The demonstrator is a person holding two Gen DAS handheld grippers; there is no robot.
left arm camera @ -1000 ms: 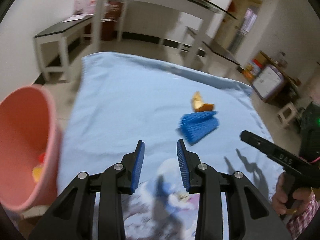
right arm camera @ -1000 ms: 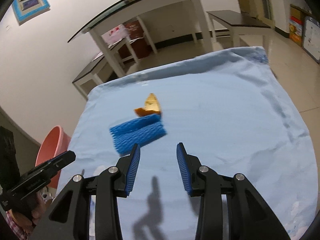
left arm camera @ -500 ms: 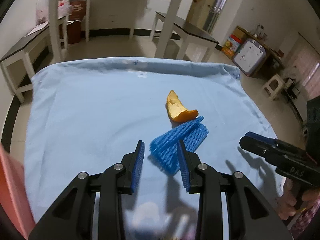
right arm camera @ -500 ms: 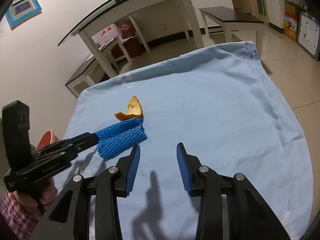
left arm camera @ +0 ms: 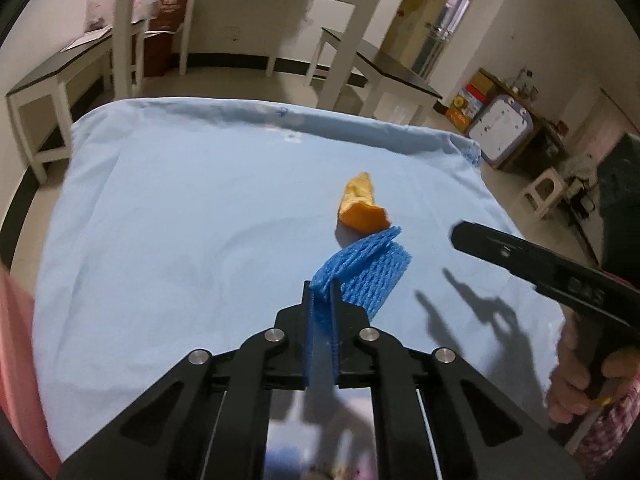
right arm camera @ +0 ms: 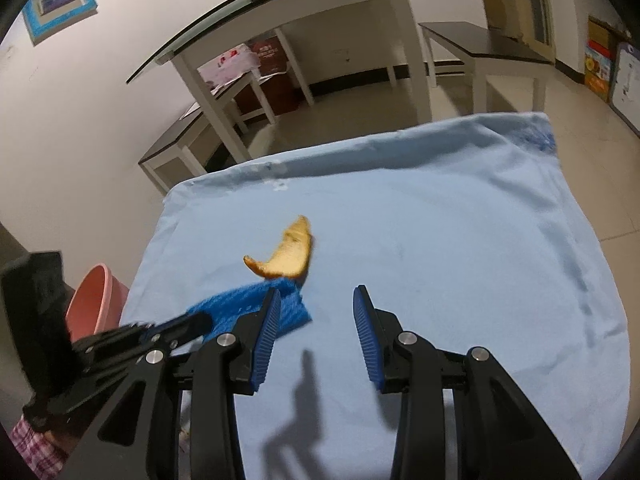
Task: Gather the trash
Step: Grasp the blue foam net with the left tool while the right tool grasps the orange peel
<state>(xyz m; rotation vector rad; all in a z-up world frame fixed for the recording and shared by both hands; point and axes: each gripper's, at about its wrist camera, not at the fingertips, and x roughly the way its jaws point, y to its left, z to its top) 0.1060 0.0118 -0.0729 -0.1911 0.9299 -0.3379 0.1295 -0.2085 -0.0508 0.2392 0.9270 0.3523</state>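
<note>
Since a moment ago the left gripper (left arm camera: 321, 286) has just closed, pinching the blue foam net (left arm camera: 362, 270) on the light blue sheet (left arm camera: 180, 220) beside the orange peel (left arm camera: 362, 210); the right gripper (right arm camera: 316, 300) hangs spread, holding nothing

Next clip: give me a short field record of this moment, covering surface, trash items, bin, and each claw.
surface: light blue cloth
trash item 1: blue foam net, lying on the cloth, near corner pinched
trash item 2: orange peel, just beyond the net, not held
bin: pink bucket, off the cloth's left edge
left claw: has just been closing, now shut on the foam net
right claw: open, empty, above the cloth beside the net
</note>
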